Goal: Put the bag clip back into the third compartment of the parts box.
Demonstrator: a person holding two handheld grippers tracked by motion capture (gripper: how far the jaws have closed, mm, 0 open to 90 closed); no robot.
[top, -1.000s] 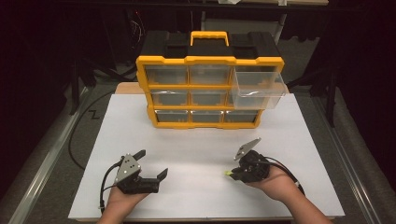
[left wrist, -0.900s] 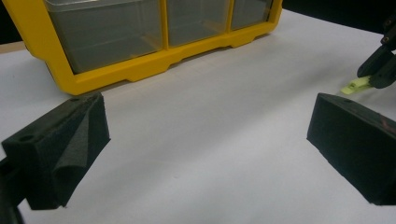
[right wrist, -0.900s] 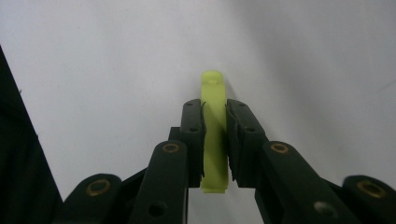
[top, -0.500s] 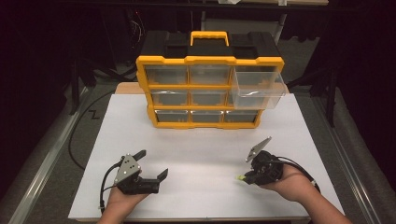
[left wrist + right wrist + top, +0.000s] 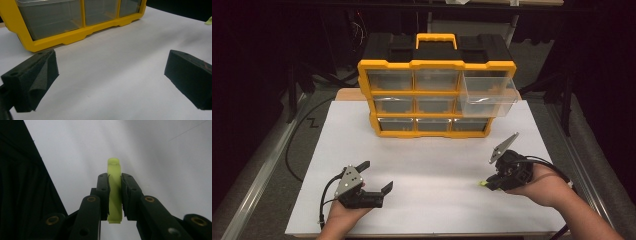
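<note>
Plastic piece (image 5: 114, 192), small and yellow-green, is clamped between the pads of the right gripper (image 5: 490, 183), its long axis running along the jaws and its tip poking out. It is held above the bench (image 5: 437, 155), below and forward-left of the pulled-out drawer (image 5: 488, 97) of the yellow organizer (image 5: 432, 92). The left gripper (image 5: 374, 176) is held open, empty.

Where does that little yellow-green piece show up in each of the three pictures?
High view: yellow-green piece at lower right, at the tip of the right gripper.
Left gripper view: a sliver of it at the right edge, near the top.
Right gripper view: piece at the centre, upright, clamped between the two black jaws.
Shared landmark: the white board.
</note>
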